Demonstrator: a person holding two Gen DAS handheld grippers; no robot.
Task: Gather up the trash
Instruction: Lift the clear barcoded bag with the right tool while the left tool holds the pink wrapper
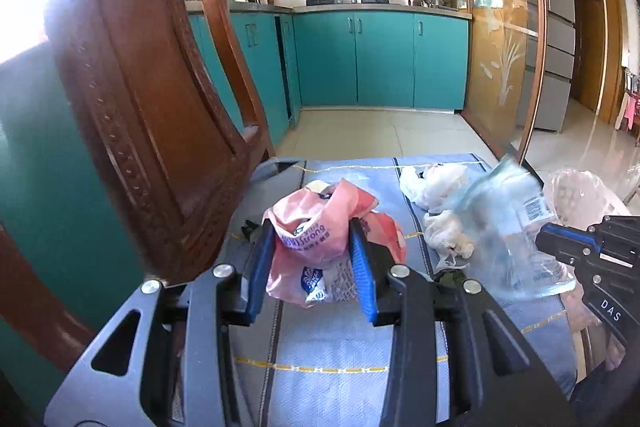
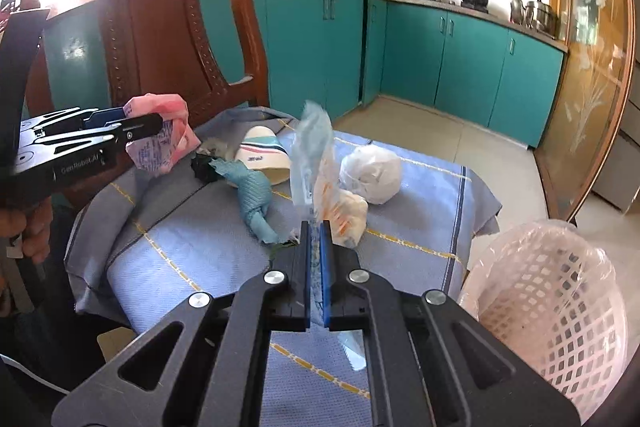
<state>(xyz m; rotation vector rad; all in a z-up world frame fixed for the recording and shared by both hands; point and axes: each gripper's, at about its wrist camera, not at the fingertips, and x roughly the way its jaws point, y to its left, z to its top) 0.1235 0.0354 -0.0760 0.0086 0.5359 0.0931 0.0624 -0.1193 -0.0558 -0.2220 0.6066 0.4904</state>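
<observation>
My left gripper (image 1: 314,231) is shut on a crumpled pink plastic wrapper (image 1: 320,227) and holds it above the blue cloth. It also shows in the right wrist view (image 2: 158,141), at the left. My right gripper (image 2: 315,227) is shut on a clear plastic bag (image 2: 312,147) that stands up from its jaws. In the left wrist view that bag (image 1: 516,223) hangs blurred by the right gripper (image 1: 544,239). A white lined basket (image 2: 552,291) stands at the lower right.
On the blue cloth (image 2: 192,255) lie a paper cup (image 2: 262,157), a teal crumpled wrapper (image 2: 256,195), a white bag ball (image 2: 372,173), an orange-printed bag (image 2: 344,211) and a black scrap (image 2: 204,167). A wooden chair back (image 1: 140,87) rises close at the left.
</observation>
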